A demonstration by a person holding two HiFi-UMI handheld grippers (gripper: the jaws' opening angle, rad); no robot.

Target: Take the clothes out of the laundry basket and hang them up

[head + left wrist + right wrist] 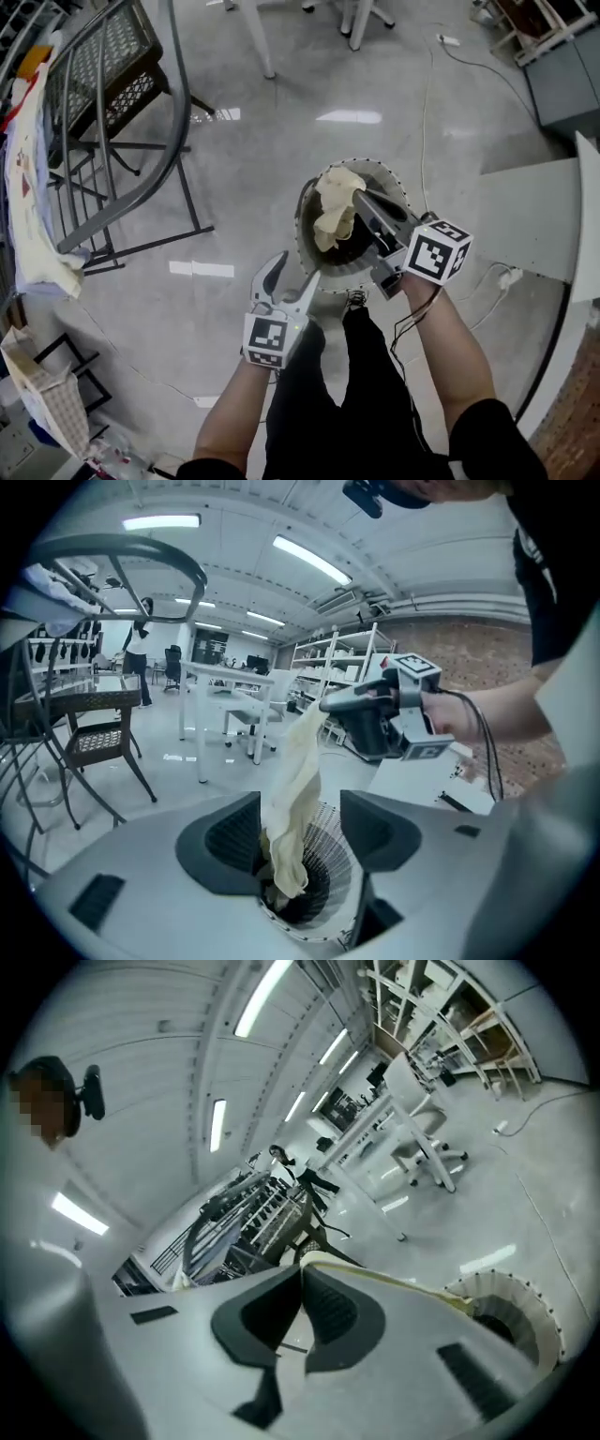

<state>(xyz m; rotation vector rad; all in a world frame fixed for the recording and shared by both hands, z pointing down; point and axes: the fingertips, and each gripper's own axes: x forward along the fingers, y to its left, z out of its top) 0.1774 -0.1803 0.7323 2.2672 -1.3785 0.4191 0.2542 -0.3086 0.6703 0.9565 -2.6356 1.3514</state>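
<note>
A round white wire laundry basket (401, 192) stands on the floor in front of me. My right gripper (359, 195) is raised over it and shut on a cream cloth (336, 208), which hangs down into the basket. In the right gripper view the jaws (302, 1272) are closed on the cloth's edge (398, 1285), which trails towards the basket (525, 1312). My left gripper (288, 277) is open, lower and nearer to me, just short of the basket's rim. In the left gripper view the hanging cloth (292, 789) shows beyond its spread jaws, untouched.
A grey metal drying rack (127, 122) stands at the left with a pale garment (26, 187) draped over it. Behind it is a wicker chair (117, 56). White table legs (265, 42) and a floor cable (427, 103) lie beyond; pale boards (530, 220) at right.
</note>
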